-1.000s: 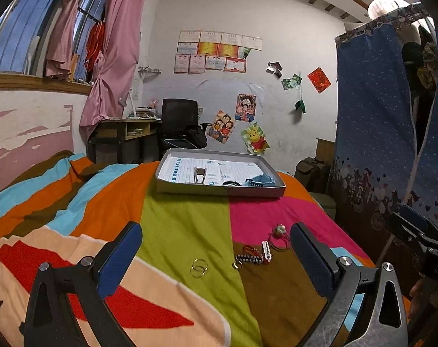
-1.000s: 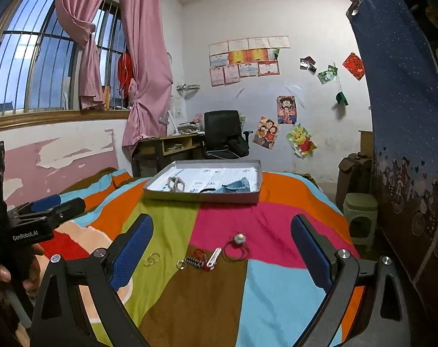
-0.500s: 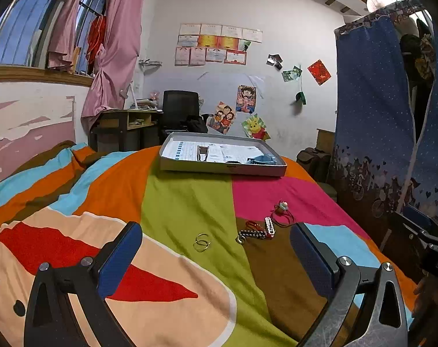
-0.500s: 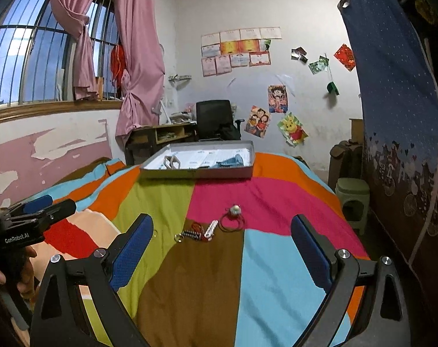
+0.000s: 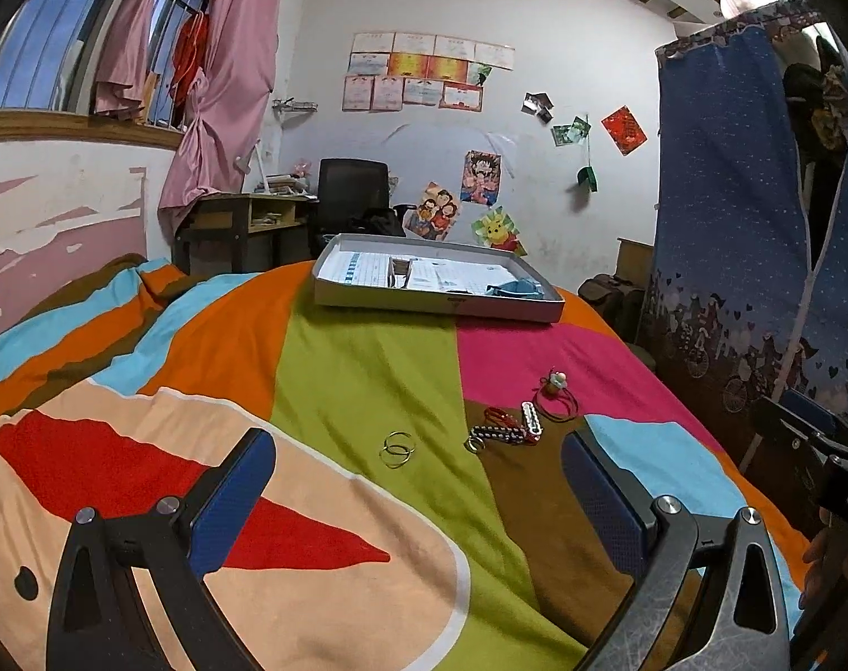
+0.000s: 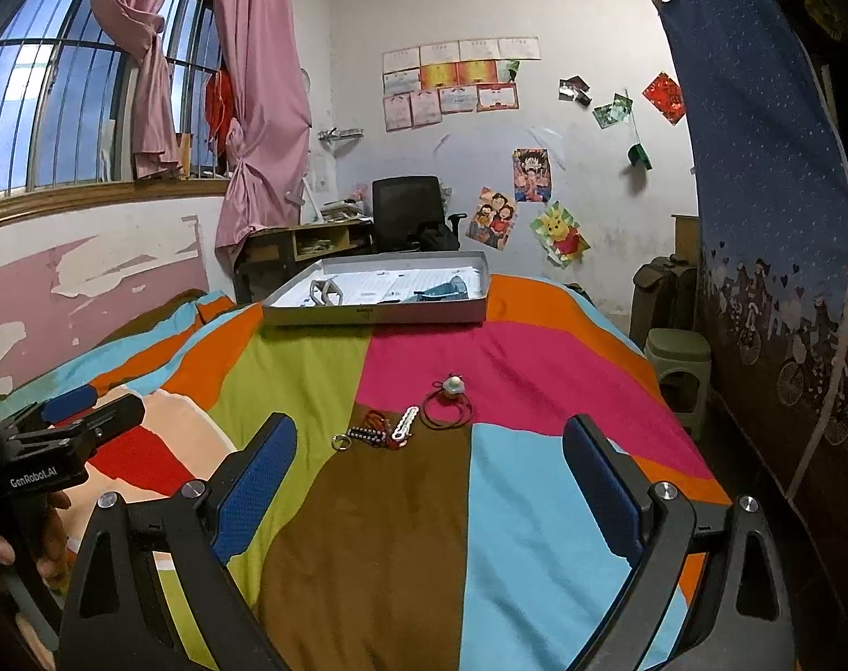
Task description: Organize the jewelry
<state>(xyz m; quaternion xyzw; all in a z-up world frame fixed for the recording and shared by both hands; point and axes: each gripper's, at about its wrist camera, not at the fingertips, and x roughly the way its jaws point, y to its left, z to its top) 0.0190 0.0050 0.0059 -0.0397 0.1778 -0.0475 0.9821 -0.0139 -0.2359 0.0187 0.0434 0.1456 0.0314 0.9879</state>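
Jewelry lies on a colourful striped bedspread. Two thin metal rings [image 5: 397, 449] rest on the green stripe. Right of them lie a beaded bracelet [image 5: 494, 434] [image 6: 368, 435], a white hair clip [image 5: 531, 419] [image 6: 403, 423] and a red cord loop with a pale charm [image 5: 556, 386] [image 6: 450, 396]. A shallow grey box [image 5: 435, 302] [image 6: 376, 313] sits farther back, holding a clip and a blue item. My left gripper [image 5: 418, 481] hovers open short of the rings. My right gripper [image 6: 429, 475] is open too, short of the bracelet, with nothing between its fingers.
A dark blue curtain [image 5: 759, 235] hangs along the bed's right side, with a green stool [image 6: 678, 358] by it. A desk and black chair [image 6: 407, 218] stand behind the bed. A hand holding the left gripper [image 6: 60, 436] shows at the right wrist view's left edge.
Both grippers have tilted down and come a little closer to the jewelry, which now sits lower and larger in each view. Both stay open. Nothing on the bed has moved.
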